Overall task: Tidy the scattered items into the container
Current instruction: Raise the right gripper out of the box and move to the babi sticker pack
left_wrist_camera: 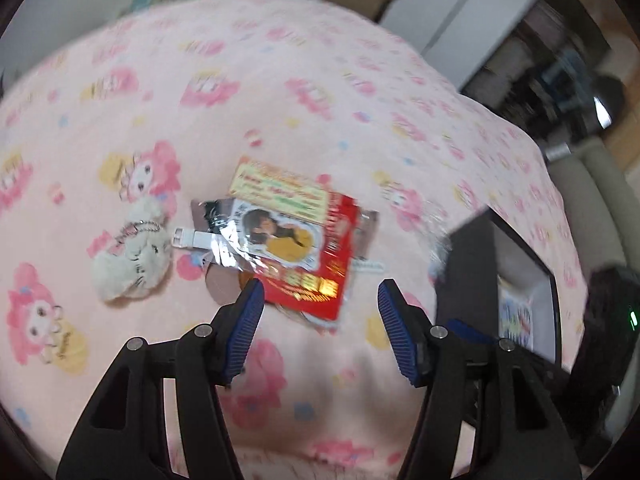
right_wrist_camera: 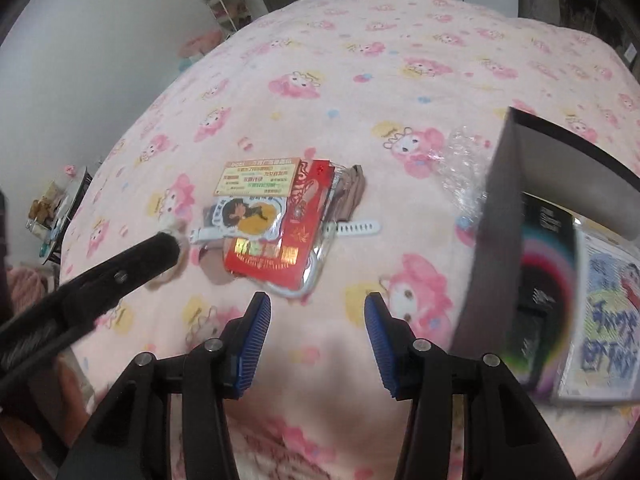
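Left gripper [left_wrist_camera: 321, 292] hovering over the pink cartoon-print blanket [left_wrist_camera: 280, 80], jaws parted about halfway, nothing between the blue ribbed pads [left_wrist_camera: 246, 320], no contact with anything. Left fingertip just at the near edge of the heap, overlapping the red packet [left_wrist_camera: 320, 280] in the picture; touching or not, cannot tell.

Right gripper [right_wrist_camera: 317, 300] likewise half open and empty, pads apart above bare blanket, just short of the heap's near edge.

Heap near the middle of the bed: red packet lowermost with gold lettering, a sticker sheet with a cartoon figure [left_wrist_camera: 280, 236] in clear wrap across it, a yellow-and-green printed card [right_wrist_camera: 258, 180] at the far end, a white watch strap [right_wrist_camera: 352, 227] poking out on both sides, something brown [right_wrist_camera: 352, 192] beneath. Cream plush keychain [left_wrist_camera: 132, 248] lying just left of the heap, apart from it.

Black open box [right_wrist_camera: 496, 220] standing to the right, well clear of the heap, with printed cards or booklets inside. Crumpled clear plastic [right_wrist_camera: 464, 160] beside its far corner.

In the right wrist view, one black arm of the left gripper [right_wrist_camera: 120, 272] reaching in from the left, its tip near the strap's buckle end.
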`<state>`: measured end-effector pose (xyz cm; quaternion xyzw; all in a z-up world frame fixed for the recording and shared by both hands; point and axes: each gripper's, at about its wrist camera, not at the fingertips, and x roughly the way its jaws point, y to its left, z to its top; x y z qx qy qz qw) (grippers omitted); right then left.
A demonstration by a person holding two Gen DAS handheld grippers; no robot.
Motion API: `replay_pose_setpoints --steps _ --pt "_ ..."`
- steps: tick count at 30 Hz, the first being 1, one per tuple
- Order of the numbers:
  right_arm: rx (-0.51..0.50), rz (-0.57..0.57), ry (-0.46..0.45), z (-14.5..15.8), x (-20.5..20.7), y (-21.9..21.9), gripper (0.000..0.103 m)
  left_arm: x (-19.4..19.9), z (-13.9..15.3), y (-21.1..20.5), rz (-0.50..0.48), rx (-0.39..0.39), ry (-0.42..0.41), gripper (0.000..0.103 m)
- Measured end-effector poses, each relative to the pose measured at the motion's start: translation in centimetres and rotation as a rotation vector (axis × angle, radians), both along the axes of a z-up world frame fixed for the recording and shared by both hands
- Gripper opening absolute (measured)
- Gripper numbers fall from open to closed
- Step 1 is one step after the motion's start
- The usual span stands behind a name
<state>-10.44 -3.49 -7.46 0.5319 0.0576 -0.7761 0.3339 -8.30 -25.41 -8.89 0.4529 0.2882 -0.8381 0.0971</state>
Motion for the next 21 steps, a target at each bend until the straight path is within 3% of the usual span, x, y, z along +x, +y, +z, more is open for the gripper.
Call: replay_pose_setpoints --steps 4,6,9,13,16,21 --pt "-0.022 0.033 -0.054 -1.5 -1.6 -2.8 0.045 -4.4 -3.5 -3.7 0.063 0.113 -0.099 0.060" --pt "-0.033 0.040 -0.079 -2.5 -2.3 -4.2 0.045 -5.5 -4.3 -4.7 0.087 0.101 -0.113 0.060" --pt "-0.004 0.039 -0.093 -4.4 -3.4 -6.4 0.045 -6.0 -5.8 -5.7 0.130 0.022 -0.139 0.059" --pt "0.012 0.044 -0.114 -6.5 -4.4 -8.0 0.045 -5.5 -7.9 -7.6 0.194 0.053 -0.155 0.057" --pt "0.005 0.047 -0.114 -7.3 -5.0 -8.7 0.045 -5.7 -8.5 -7.9 0.189 0.090 -0.136 0.055" --pt "-0.001 0.075 -0.081 -7.6 -5.3 -9.9 0.045 -6.5 -8.8 -5.8 0.084 0.107 -0.133 0.041"
